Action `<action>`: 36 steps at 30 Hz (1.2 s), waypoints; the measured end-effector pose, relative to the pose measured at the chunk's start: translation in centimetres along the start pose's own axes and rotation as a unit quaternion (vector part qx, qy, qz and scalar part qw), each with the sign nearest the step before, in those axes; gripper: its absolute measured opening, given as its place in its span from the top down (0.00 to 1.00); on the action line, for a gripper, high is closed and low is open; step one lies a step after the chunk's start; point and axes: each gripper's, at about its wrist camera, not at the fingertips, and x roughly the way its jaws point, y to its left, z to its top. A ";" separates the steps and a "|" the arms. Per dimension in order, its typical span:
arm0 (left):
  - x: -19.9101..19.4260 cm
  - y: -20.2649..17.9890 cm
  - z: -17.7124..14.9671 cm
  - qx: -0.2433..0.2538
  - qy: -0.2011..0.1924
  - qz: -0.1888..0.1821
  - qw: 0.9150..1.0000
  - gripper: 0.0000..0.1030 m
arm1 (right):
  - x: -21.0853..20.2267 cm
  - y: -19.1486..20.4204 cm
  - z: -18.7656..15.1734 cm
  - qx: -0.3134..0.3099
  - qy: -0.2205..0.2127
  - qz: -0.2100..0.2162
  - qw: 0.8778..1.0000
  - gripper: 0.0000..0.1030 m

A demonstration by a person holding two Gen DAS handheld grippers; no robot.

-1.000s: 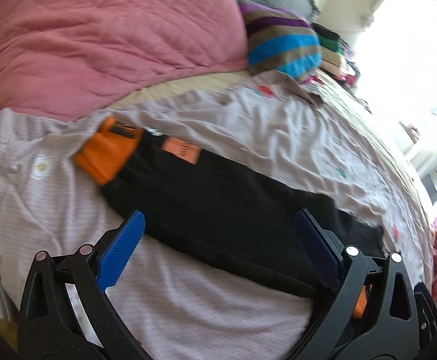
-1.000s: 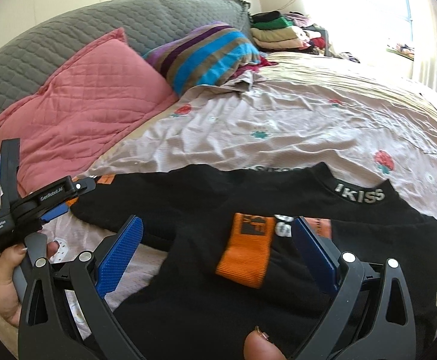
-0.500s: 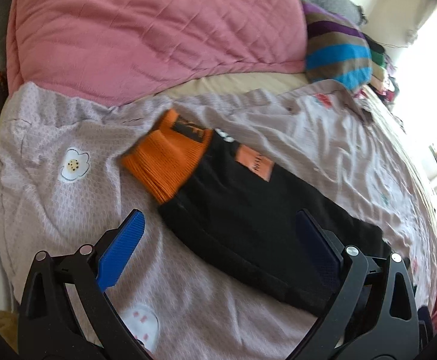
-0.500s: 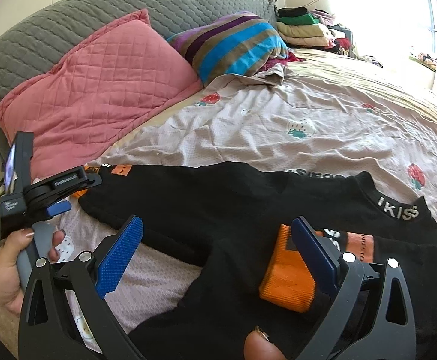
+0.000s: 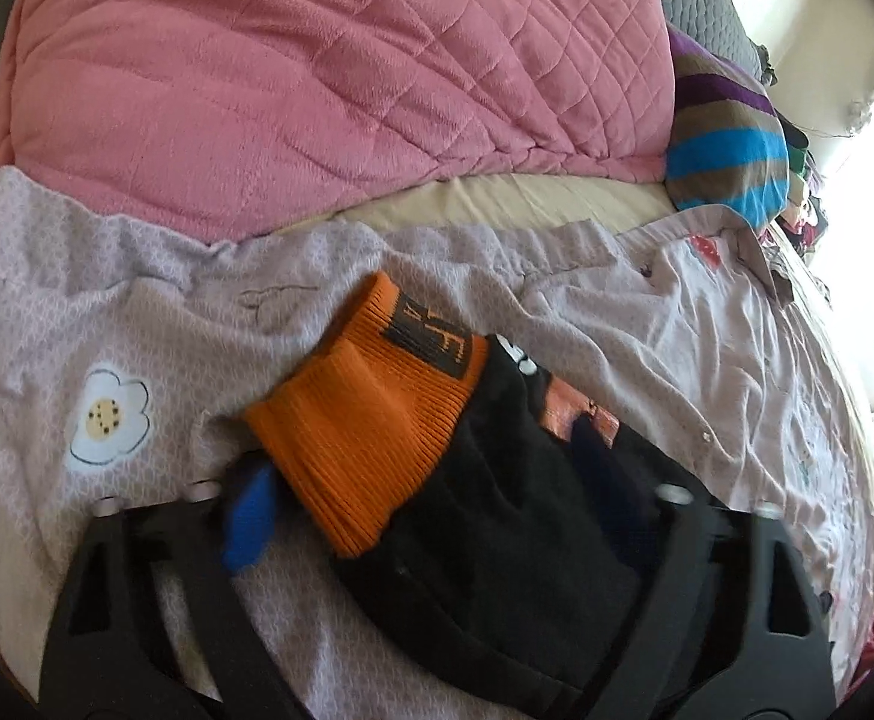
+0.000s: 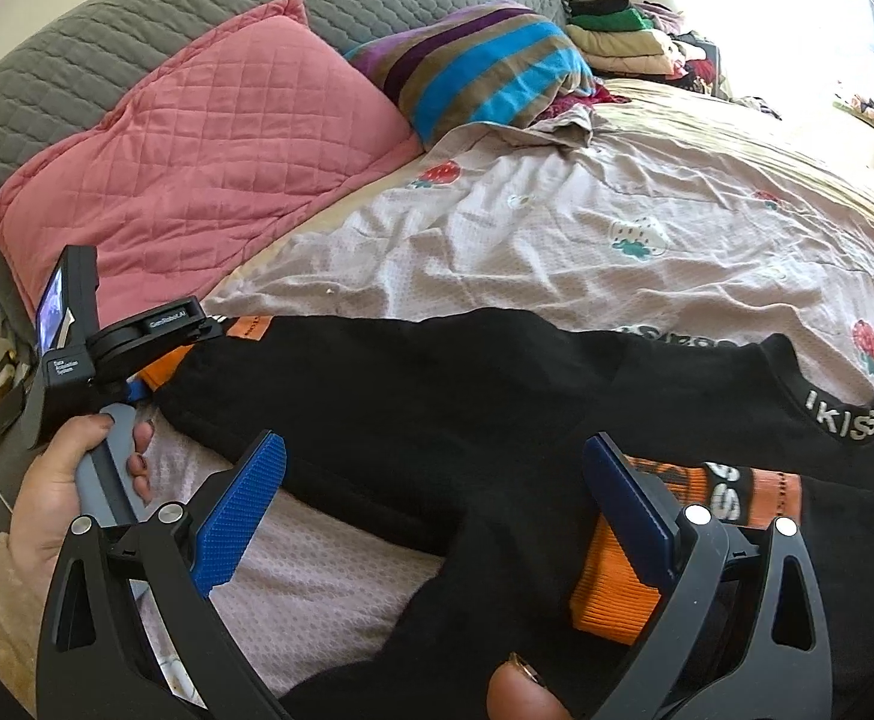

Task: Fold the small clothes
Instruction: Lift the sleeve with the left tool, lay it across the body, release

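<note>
Your black knit sweater with ribbed orange cuffs lies spread across the pale floral bed sheet. Your left hand-held gripper points down at one orange cuff; its jaws are closing with the cuff between them, not yet pressing. Your right hand-held gripper stands apart over the other sleeve. Motion blur obscures the left fingertips; the sweater's hem is cut off.
</note>
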 end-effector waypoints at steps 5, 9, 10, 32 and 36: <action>0.0 0.7 0.3 -0.014 0.001 -0.015 1.000 0.80 | 0.1 1.2 0.1 -0.010 -0.002 0.009 1.000 0.05; -0.9 0.8 0.6 -0.025 -0.004 -0.060 0.998 0.92 | -1.2 1.1 0.1 -0.007 -0.020 0.014 1.000 0.05; -1.3 0.8 0.6 -0.027 -0.006 -0.077 0.997 0.93 | -1.5 0.9 0.0 -0.002 -0.022 0.016 1.000 0.05; -11.9 -8.2 -4.4 0.095 -0.030 -0.379 0.920 0.94 | -9.9 -9.9 -5.2 0.139 -0.054 -0.054 0.987 0.05; -12.9 -10.4 -6.1 0.126 -0.024 -0.406 0.905 0.94 | -11.1 -11.3 -5.9 0.151 -0.057 -0.070 0.984 0.05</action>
